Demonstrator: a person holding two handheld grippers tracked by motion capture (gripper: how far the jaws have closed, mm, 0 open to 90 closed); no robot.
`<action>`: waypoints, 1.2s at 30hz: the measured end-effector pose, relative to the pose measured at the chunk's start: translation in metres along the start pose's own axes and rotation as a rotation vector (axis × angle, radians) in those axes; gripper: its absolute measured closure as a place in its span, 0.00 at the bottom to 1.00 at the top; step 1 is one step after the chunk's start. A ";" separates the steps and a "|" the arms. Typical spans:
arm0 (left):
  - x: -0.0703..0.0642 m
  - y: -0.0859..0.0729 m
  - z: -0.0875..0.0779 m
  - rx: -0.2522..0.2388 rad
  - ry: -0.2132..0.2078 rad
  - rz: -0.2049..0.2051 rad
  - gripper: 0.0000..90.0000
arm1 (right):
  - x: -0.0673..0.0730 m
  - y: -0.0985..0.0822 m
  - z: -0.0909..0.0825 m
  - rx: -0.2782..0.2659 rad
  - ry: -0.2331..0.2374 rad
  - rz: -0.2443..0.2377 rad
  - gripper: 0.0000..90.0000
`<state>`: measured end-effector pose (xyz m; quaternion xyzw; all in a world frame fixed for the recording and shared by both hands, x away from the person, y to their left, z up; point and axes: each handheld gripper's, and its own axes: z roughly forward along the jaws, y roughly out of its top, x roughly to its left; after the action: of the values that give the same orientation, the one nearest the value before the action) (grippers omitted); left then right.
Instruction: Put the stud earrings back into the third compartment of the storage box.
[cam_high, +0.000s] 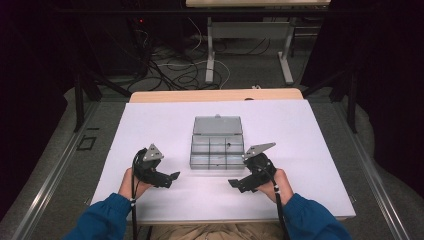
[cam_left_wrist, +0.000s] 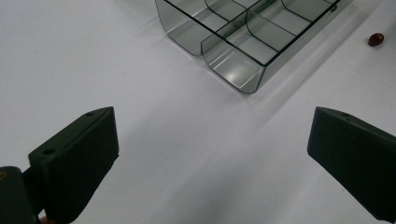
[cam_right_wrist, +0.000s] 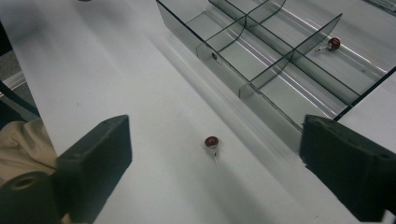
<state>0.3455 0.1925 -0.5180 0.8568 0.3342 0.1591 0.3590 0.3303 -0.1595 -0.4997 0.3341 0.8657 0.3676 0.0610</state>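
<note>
A clear plastic compartment box (cam_high: 216, 147) sits mid-table with its lid (cam_high: 217, 125) laid open behind it. A small dark red bead with a metal loop (cam_right_wrist: 211, 141) lies on the white sheet just in front of the box; it is the same bead (cam_left_wrist: 376, 39) I see far right in the left gripper view. A second red bead (cam_right_wrist: 333, 44) rests inside one compartment. My right gripper (cam_right_wrist: 214, 129) is open, jaws wide either side of the loose bead and well apart from it. My left gripper (cam_left_wrist: 212, 126) is open over bare sheet, near the box's front left corner (cam_left_wrist: 247, 84).
The white sheet (cam_high: 150, 130) covers the wooden table (cam_high: 215, 95). In the high view the left gripper (cam_high: 172, 177) and right gripper (cam_high: 235, 184) flank the box's front. Beyond the far edge stand table legs (cam_high: 210, 60) and floor cables (cam_high: 165, 70).
</note>
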 end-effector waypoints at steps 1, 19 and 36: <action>0.000 0.000 -0.001 0.001 0.000 0.002 0.03 | 0.001 0.000 0.001 -0.015 -0.002 0.004 0.16; 0.001 0.001 0.001 0.001 -0.008 0.001 0.03 | 0.007 -0.002 0.010 0.011 -0.002 -0.042 0.64; 0.001 0.002 0.001 0.002 -0.011 -0.001 0.03 | 0.005 -0.009 0.043 0.125 -0.038 -0.082 0.78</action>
<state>0.3476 0.1921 -0.5173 0.8579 0.3330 0.1537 0.3600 0.3372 -0.1351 -0.5363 0.3086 0.8986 0.3037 0.0714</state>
